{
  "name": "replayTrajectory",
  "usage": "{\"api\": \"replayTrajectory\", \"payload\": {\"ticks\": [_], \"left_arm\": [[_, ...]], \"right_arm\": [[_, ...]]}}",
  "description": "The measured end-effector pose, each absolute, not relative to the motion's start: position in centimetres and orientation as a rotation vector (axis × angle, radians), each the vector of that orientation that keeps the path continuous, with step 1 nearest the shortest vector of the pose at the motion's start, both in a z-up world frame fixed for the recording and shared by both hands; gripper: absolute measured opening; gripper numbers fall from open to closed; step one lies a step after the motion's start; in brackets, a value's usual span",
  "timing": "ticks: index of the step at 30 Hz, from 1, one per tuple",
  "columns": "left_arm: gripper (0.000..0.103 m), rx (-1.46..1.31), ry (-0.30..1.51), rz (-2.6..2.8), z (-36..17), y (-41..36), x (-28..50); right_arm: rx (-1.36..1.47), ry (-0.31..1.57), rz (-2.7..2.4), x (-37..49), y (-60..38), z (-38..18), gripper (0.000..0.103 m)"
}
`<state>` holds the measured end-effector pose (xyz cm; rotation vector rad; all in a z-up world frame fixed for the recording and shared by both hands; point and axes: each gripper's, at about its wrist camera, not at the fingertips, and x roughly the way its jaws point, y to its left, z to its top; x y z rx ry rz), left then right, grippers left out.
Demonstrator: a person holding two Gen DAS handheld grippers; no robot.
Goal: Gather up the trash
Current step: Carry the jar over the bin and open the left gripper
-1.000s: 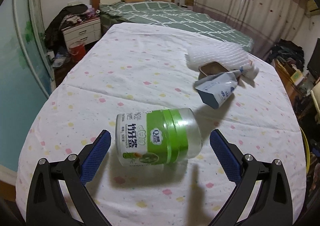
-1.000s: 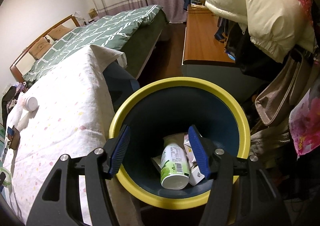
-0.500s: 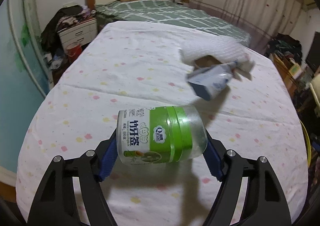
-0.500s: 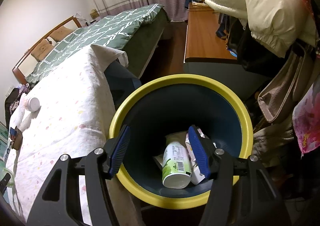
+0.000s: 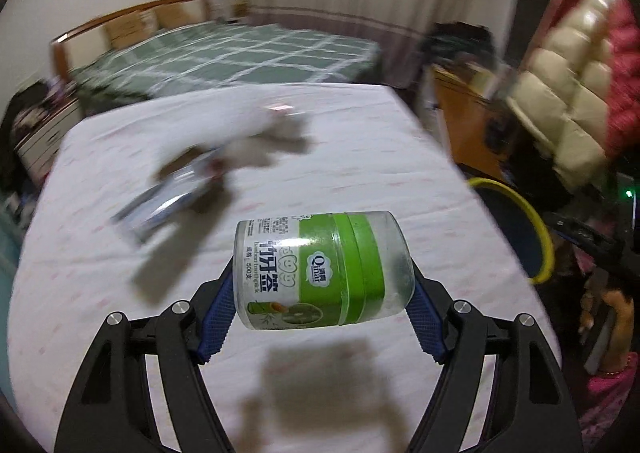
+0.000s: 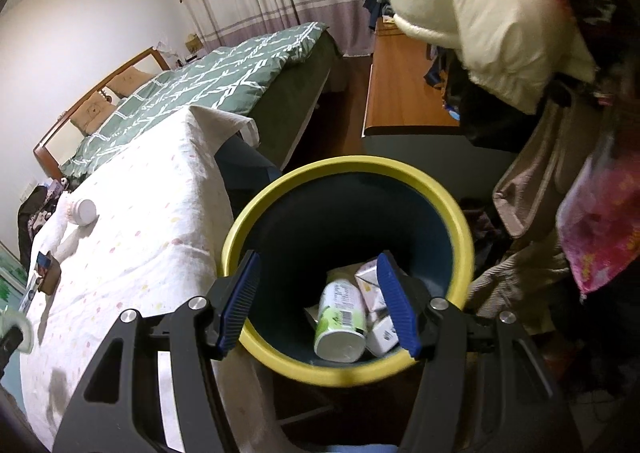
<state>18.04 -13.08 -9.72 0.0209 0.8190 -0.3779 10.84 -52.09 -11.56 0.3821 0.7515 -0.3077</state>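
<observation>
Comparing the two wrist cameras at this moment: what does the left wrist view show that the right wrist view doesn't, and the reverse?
Only the left wrist view shows the left gripper, jaws clamped on a green-labelled toothpick jar above the table, and blurred packaging litter.

Only the right wrist view shows the right gripper, jaws open and empty above the bin, the green-and-white bottle and cartons inside it, and a white bottle on the table.

Both show the yellow-rimmed bin, the spotted tablecloth and the green bed.

Table litter (image 5: 180, 197) motion-blurred, unidentifiable
</observation>
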Motion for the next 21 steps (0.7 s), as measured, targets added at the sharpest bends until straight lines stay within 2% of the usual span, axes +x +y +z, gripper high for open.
{"api": "replayTrajectory", "payload": {"ticks": [8,14,21], "left_arm": [[0.074,0.120,0.850,-0.650,-9.5,-25.8,19.4],[0.074,0.188,0.903,-0.815,-11.3,-36.0,21.3],[0.074,0.244,0.950,-0.847,-13.9,-43.0,23.7]], "right_arm": [[0.350,0.729,-0.345,6.9,-53.4,-10.7,0.058],[0.355,0.710,-0.393,4.4,-54.9,-10.4,0.058],[0.349,0.722,-0.422,2.6,-55.6,-10.6,0.058]]}}
